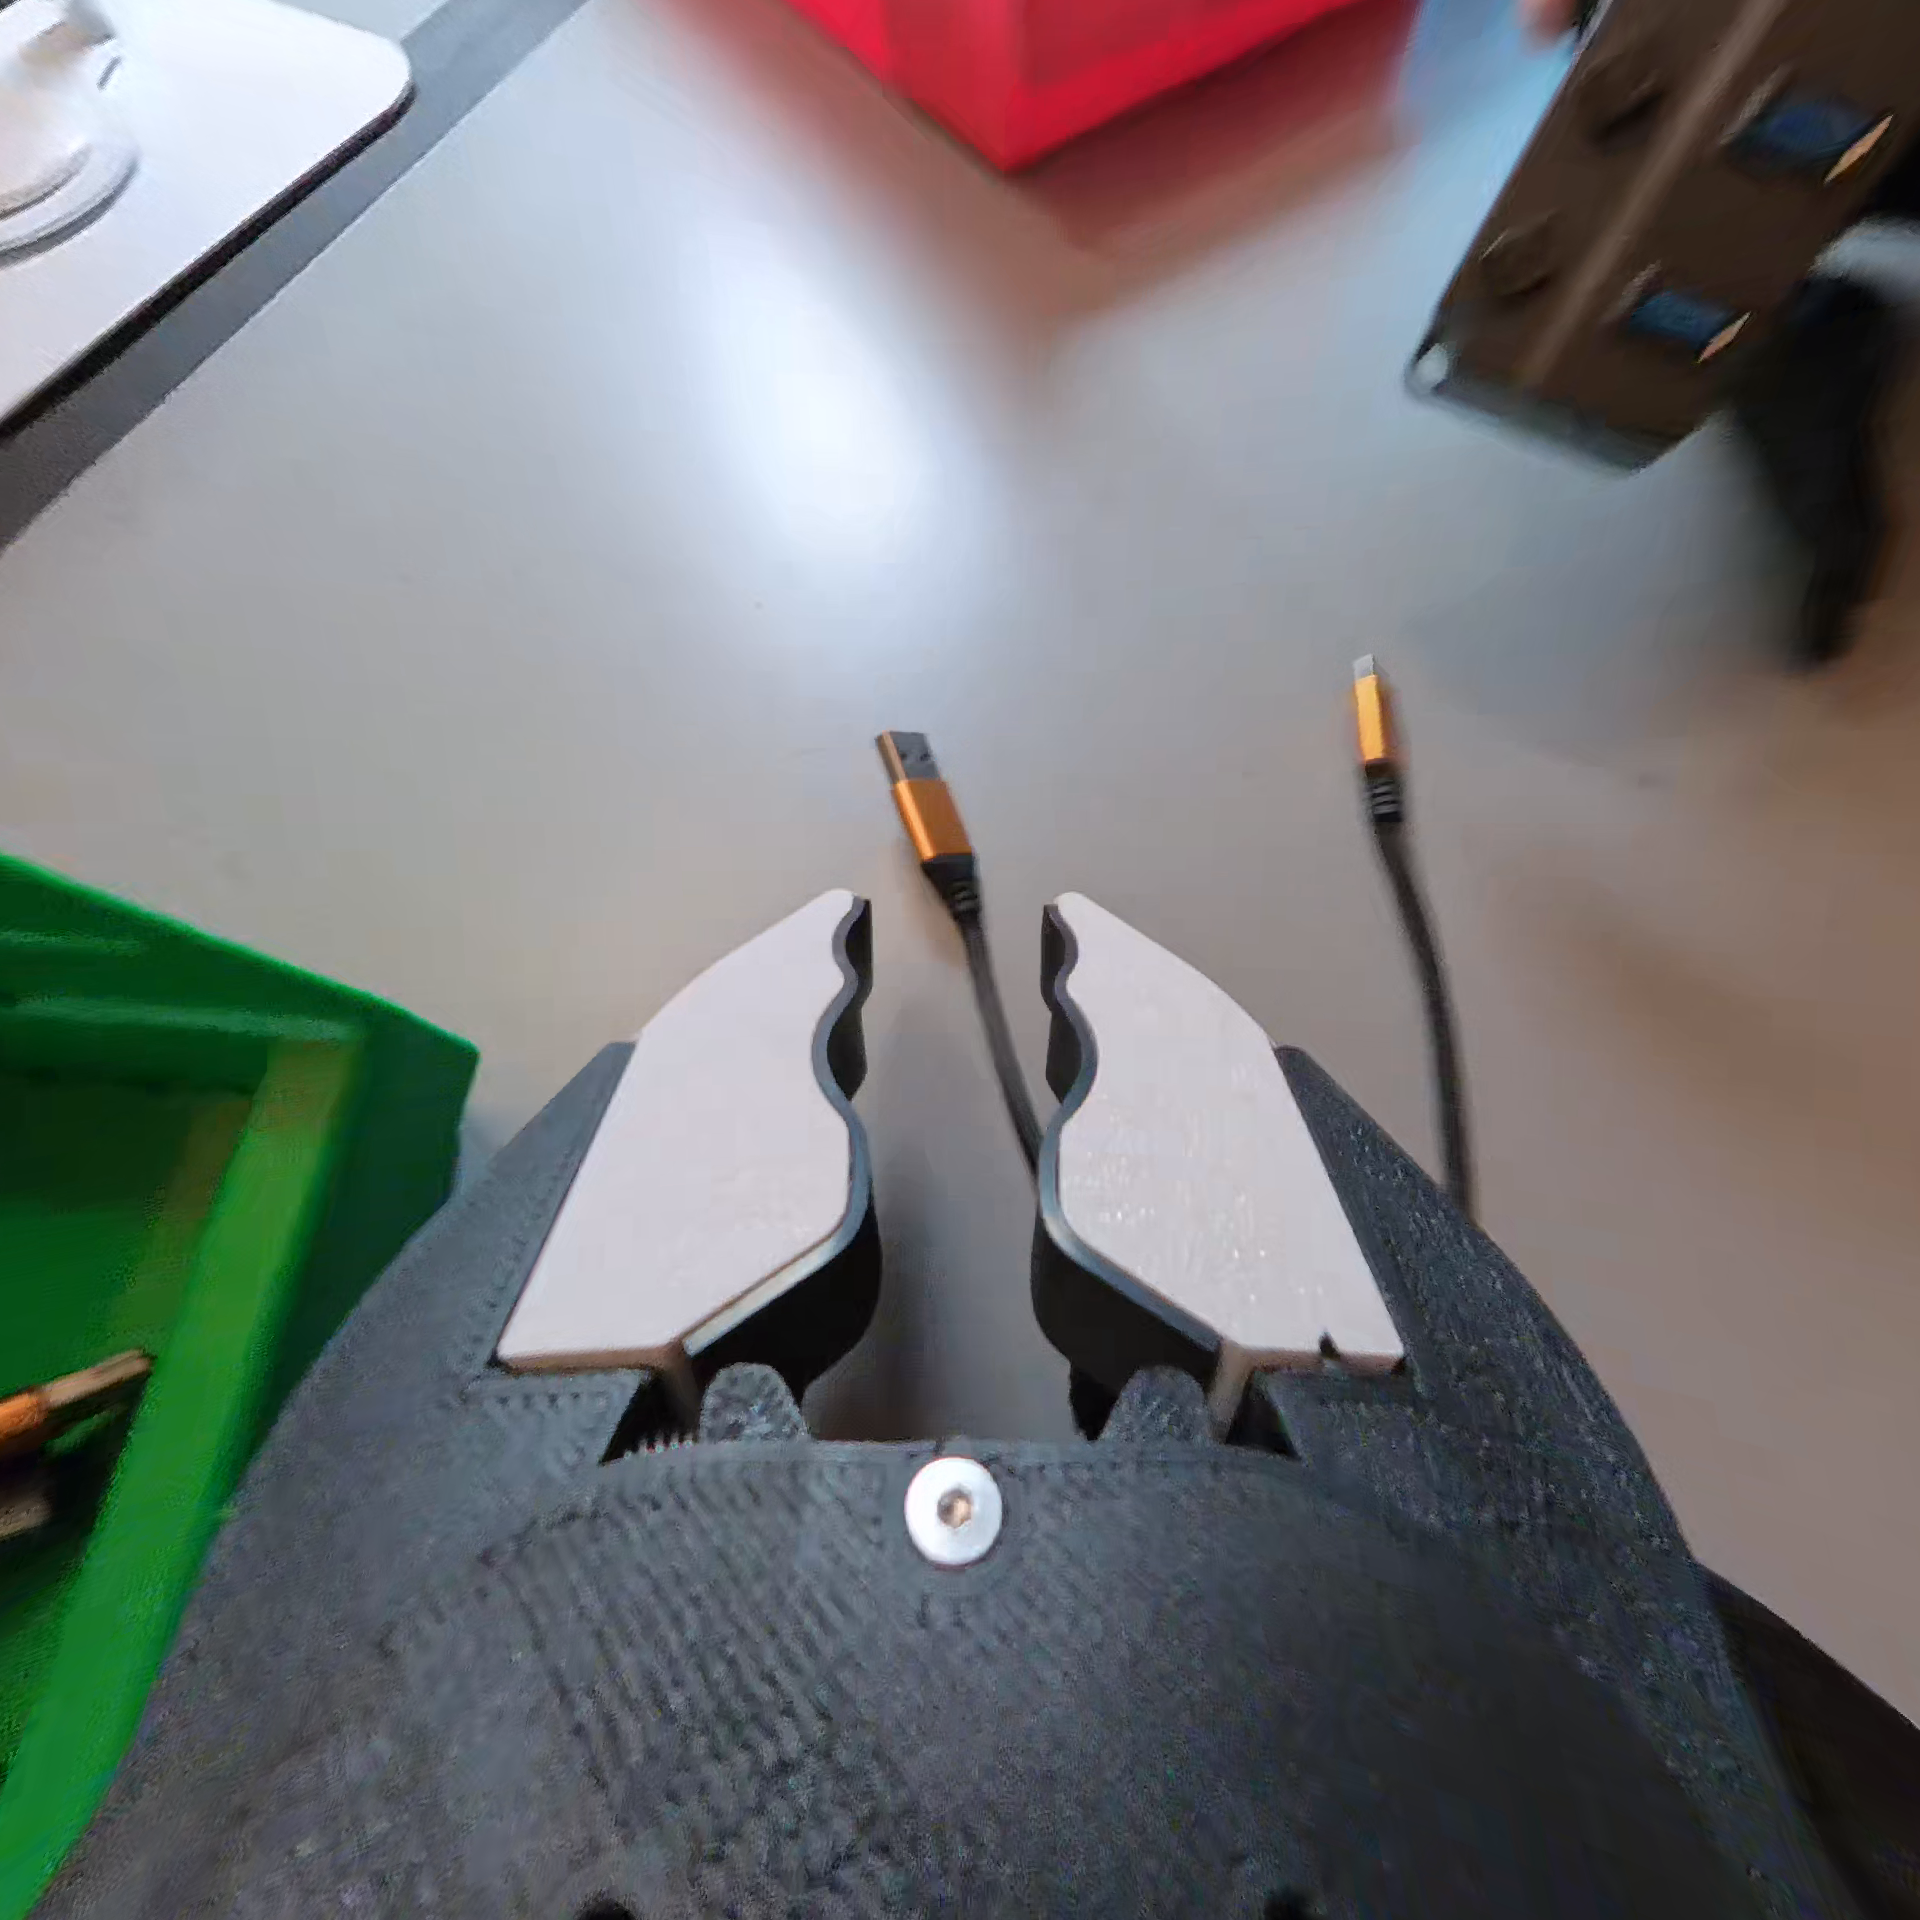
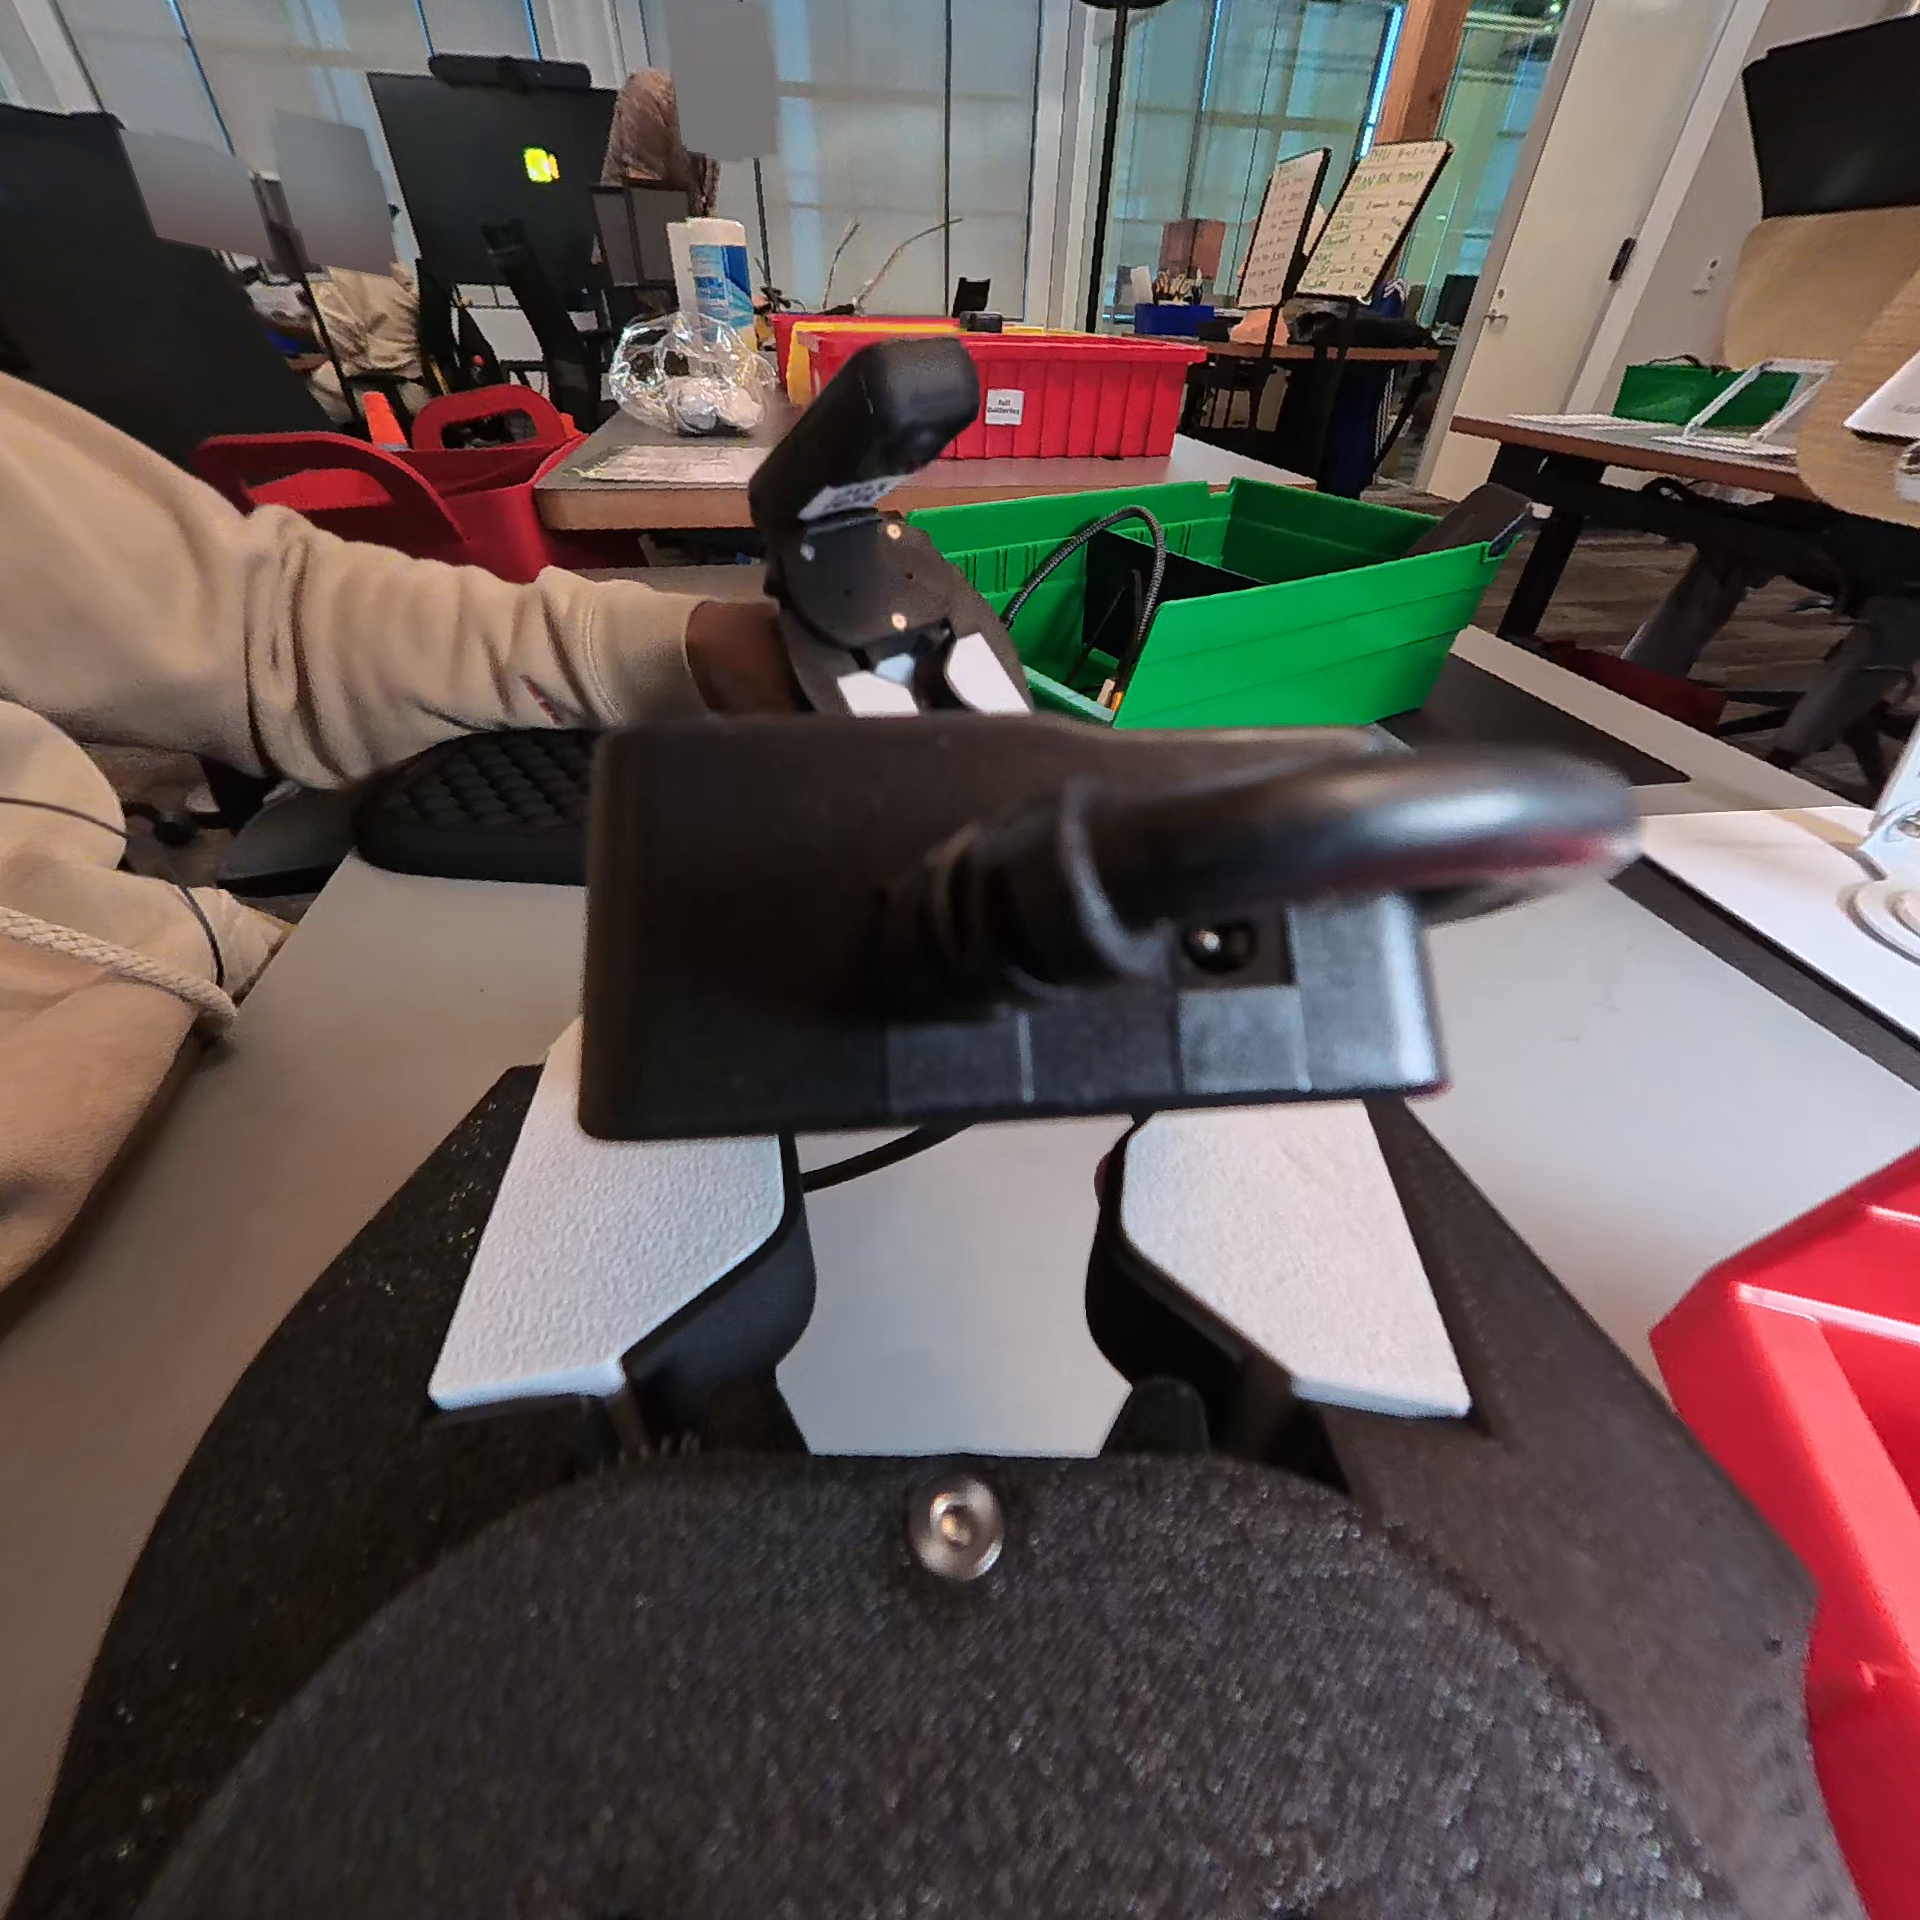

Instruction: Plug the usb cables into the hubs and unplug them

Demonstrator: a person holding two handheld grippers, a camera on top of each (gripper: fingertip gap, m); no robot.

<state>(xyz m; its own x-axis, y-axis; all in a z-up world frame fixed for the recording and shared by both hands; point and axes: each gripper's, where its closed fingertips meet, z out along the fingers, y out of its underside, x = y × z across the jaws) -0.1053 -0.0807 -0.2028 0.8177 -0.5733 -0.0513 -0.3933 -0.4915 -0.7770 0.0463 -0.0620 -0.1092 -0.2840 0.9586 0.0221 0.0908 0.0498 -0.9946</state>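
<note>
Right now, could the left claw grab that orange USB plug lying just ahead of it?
Probably yes. The left claw is open, the orange USB plug lies just past its tips on bare table, and its cable already runs between the fingers.

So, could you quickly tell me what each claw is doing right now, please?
Left claw: open, empty, above a cable.
Right claw: shut on the hub.

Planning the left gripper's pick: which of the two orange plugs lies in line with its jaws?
The wide flat-ended plug, just ahead of the gap; the slimmer plug lies off right.
</note>
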